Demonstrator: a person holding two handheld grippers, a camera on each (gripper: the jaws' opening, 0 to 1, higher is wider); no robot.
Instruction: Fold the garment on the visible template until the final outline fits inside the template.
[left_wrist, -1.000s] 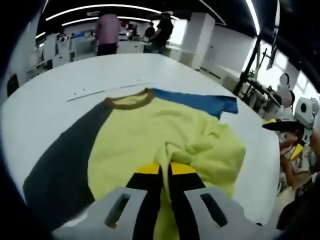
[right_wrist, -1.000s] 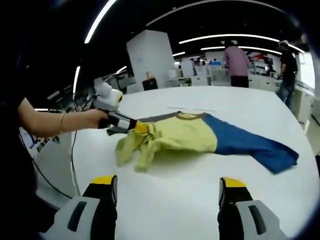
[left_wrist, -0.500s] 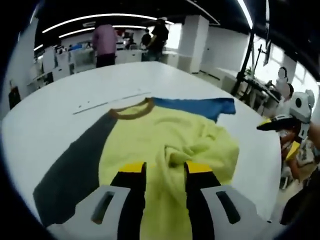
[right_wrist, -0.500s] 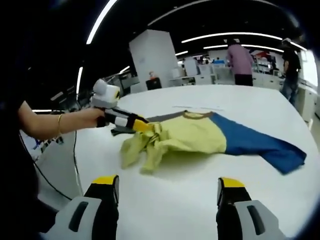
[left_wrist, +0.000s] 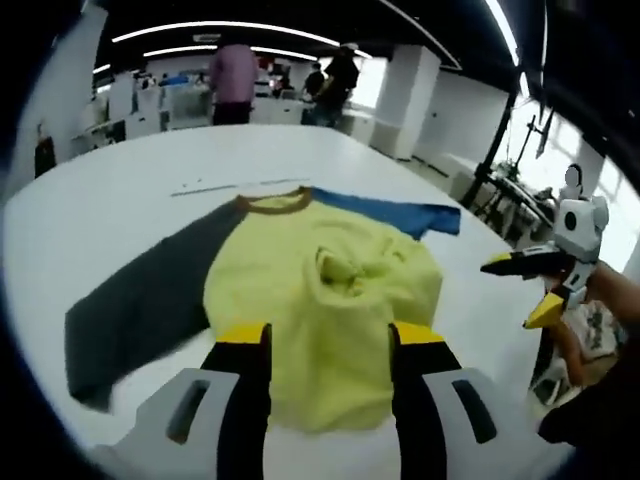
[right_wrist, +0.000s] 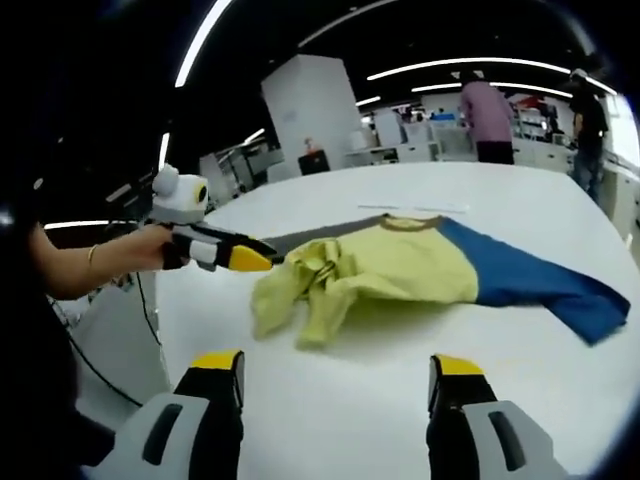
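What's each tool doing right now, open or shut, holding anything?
Left tool: open, holding nothing, above the shirt.
Right tool: open, holding nothing.

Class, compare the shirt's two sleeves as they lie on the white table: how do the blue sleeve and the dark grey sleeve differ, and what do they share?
Colour: the blue sleeve is bright blue; the dark grey sleeve is charcoal.
Side: they run out from opposite sides of the yellow body.
Exposure: in the right gripper view the blue sleeve lies in full sight, while the dark grey sleeve is mostly hidden behind the bunched yellow body.
Shared: both lie flat and unfolded on the white table, joined near the brown collar.
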